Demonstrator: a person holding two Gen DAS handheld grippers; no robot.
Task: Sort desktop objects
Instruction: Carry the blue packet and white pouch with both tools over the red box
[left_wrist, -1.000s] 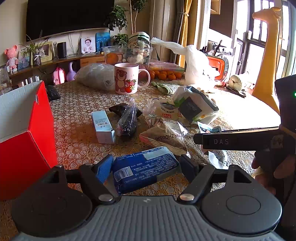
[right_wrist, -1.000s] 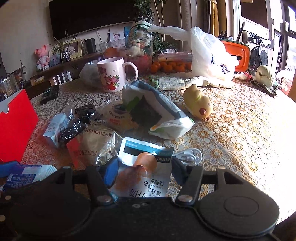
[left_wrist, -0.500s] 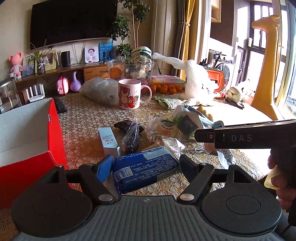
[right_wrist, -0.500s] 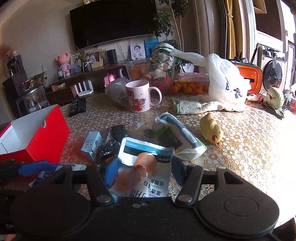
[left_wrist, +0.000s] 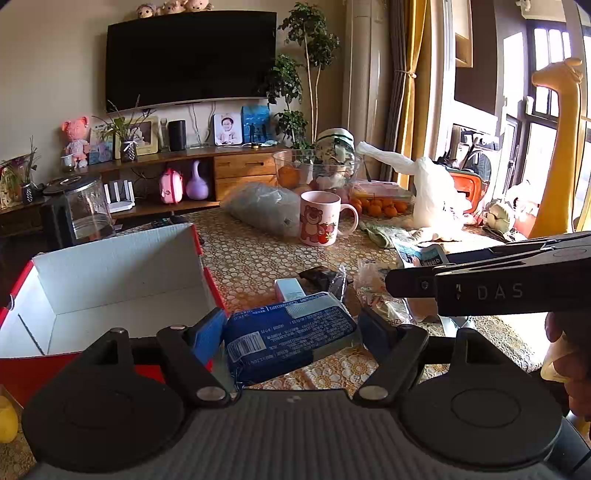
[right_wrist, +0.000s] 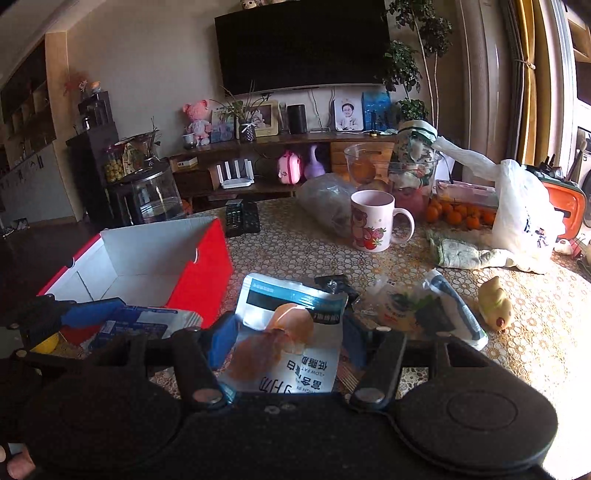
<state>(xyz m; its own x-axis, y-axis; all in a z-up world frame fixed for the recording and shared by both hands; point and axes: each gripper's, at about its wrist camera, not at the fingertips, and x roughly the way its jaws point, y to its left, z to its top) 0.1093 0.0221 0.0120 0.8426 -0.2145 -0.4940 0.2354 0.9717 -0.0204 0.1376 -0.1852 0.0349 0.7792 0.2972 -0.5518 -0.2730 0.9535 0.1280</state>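
My left gripper (left_wrist: 293, 328) is shut on a blue snack packet (left_wrist: 290, 334) and holds it above the table, just right of the open red box (left_wrist: 110, 288). My right gripper (right_wrist: 282, 336) is shut on a white and teal pouch (right_wrist: 291, 332) with an orange picture, held above the table right of the red box (right_wrist: 147, 258). The left gripper and its blue packet (right_wrist: 140, 323) show at the left of the right wrist view. The right gripper's body (left_wrist: 498, 291) crosses the right side of the left wrist view.
Loose snack bags (right_wrist: 424, 314), a small white box (left_wrist: 290, 290) and a yellow duck toy (right_wrist: 495, 302) lie on the patterned tablecloth. A bear mug (right_wrist: 373, 221), a glass bowl, oranges, a white plastic bag (right_wrist: 521, 214) and two remotes (right_wrist: 242, 218) stand further back.
Both grippers have risen with their packets and swung left toward the red box, whose open inside now shows in both views. Both stay shut.
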